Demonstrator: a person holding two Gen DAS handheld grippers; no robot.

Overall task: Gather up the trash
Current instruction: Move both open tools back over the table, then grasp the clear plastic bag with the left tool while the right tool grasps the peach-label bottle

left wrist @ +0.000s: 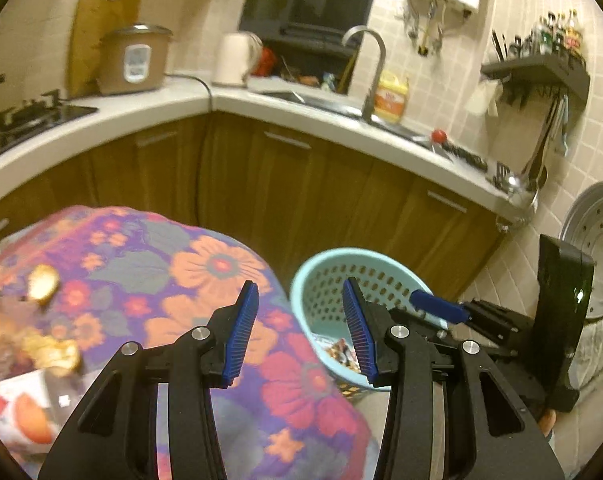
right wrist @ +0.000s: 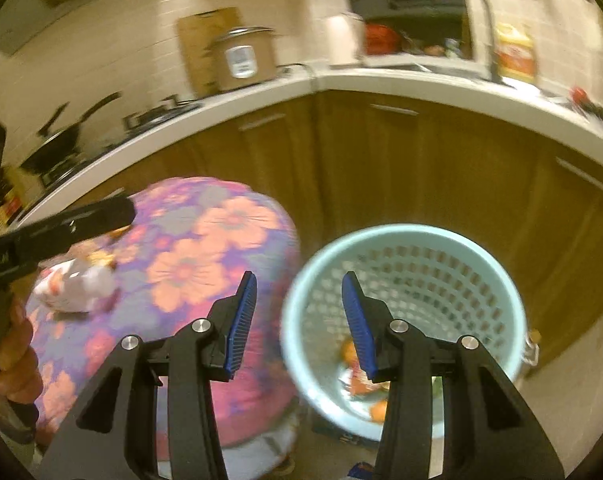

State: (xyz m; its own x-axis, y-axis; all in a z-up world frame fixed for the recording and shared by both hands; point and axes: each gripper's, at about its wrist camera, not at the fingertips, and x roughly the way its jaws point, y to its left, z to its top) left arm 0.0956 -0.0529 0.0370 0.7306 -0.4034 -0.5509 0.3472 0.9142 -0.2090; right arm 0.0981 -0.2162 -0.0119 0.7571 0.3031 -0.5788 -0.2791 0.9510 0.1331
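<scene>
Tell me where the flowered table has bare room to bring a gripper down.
The right half of the table, from its middle to the edge beside the blue basket, is bare cloth. The left side is crowded: a white wrapper, yellow scraps and other blurred litter sit close together there.

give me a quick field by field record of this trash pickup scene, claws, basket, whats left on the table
left claw: open, nothing between its blue pads, over the table edge
right claw: open, nothing held, by the basket rim
basket: light blue perforated waste basket on the floor beside the table
basket contents: a few wrappers and orange scraps at the bottom
table: round, covered with floral cloth
trash left on table: white printed wrapper; yellowish scraps, too blurred to name
background: kitchen counter with rice cooker and sink faucet
</scene>
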